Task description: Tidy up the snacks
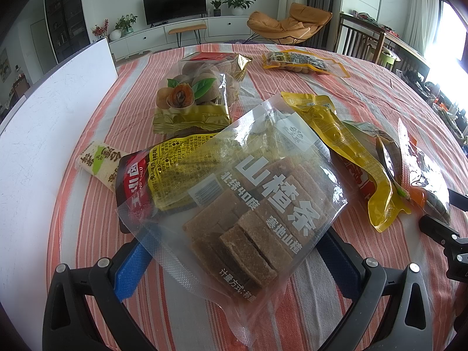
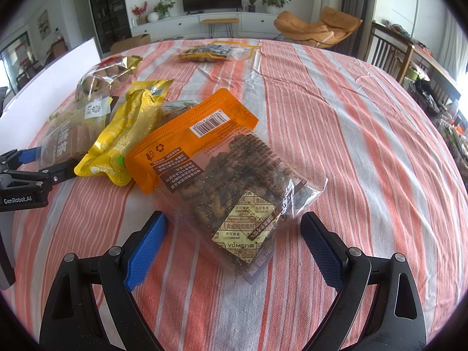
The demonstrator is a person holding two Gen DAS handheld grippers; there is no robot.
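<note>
- The orange-and-white striped tablecloth point(image 2: 336, 122) carries loose, overlapping packets, so tugging one could drag its neighbours out of place (my guess).
- The clear plastic bag of brown hawthorn strips point(image 1: 248, 199) lies between the wide-spread jaws of the left gripper point(image 1: 234, 260), overlapping a red-and-yellow sausage packet point(image 1: 163, 172); closing low might catch both.
- The orange-topped clear pouch of dark nut mix point(image 2: 222, 175) sits between the parted jaws of the right gripper point(image 2: 234, 245), its near end reaching in, untouched.
- Its top edge rests against a crinkled yellow foil packet point(image 2: 122, 134), which could slide along.
</note>
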